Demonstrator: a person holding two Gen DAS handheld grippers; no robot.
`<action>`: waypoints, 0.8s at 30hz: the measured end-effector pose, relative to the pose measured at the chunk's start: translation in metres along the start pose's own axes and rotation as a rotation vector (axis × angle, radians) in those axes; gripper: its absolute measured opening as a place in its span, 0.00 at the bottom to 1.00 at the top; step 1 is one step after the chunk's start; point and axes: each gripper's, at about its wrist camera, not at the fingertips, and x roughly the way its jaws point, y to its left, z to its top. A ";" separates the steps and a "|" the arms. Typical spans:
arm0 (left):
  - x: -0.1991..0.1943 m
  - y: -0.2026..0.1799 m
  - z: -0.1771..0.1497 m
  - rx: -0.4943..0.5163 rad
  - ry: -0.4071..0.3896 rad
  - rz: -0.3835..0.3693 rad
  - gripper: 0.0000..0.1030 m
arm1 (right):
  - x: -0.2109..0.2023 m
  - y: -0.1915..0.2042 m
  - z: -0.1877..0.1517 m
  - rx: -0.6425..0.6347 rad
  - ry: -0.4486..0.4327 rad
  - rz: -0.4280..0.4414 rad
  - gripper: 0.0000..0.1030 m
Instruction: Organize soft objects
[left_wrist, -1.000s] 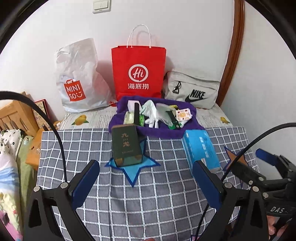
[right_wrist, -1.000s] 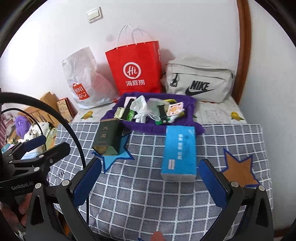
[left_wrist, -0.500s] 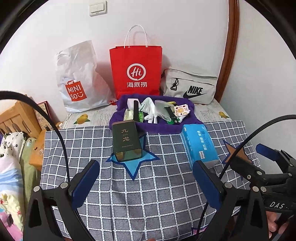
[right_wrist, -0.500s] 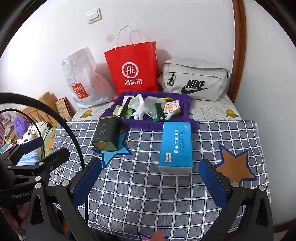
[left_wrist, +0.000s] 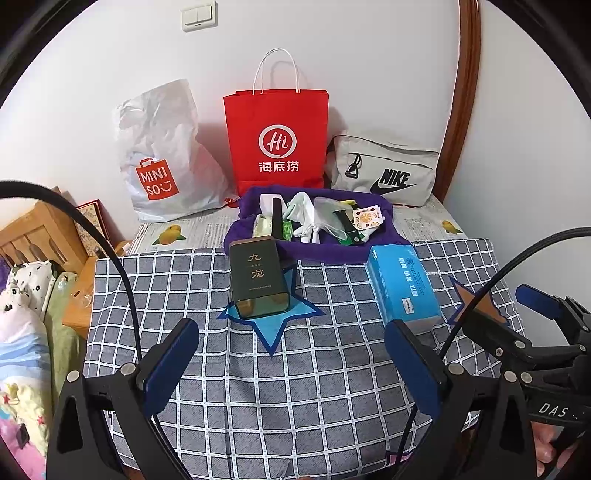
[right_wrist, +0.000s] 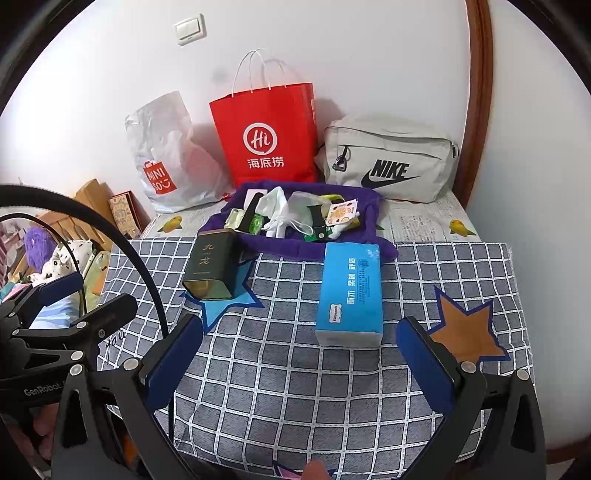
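A blue tissue pack (left_wrist: 404, 286) (right_wrist: 351, 291) lies on the grey checked cloth (left_wrist: 314, 387) (right_wrist: 295, 376), right of centre. A dark green tin (left_wrist: 258, 280) (right_wrist: 212, 267) lies on a blue star patch (left_wrist: 273, 325). Behind them a purple cloth tray (left_wrist: 255, 199) (right_wrist: 365, 206) holds white gloves (left_wrist: 304, 216), a clear bag and small packets. My left gripper (left_wrist: 291, 369) is open and empty, above the cloth's front, short of the tin. My right gripper (right_wrist: 299, 362) is open and empty, in front of the tissue pack.
Against the back wall stand a white Miniso bag (left_wrist: 162, 158), a red paper bag (left_wrist: 277, 140) and a grey Nike pouch (left_wrist: 384, 170). An orange star patch (right_wrist: 465, 328) is at the right. Wooden furniture and bedding (left_wrist: 29, 295) lie left of the table.
Both grippers have drawn back and risen slightly, so the table objects sit a little farther away. Both stay open. Nothing on the table has moved.
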 end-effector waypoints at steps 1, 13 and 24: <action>0.000 0.000 0.000 0.000 -0.001 0.001 0.98 | 0.000 0.000 0.000 0.000 0.000 -0.001 1.00; -0.001 0.000 -0.001 -0.003 -0.002 0.007 0.98 | -0.003 -0.001 0.000 -0.002 0.000 -0.004 1.00; -0.002 0.002 -0.001 -0.002 -0.004 0.006 0.98 | -0.004 -0.002 0.001 -0.001 -0.001 -0.001 1.00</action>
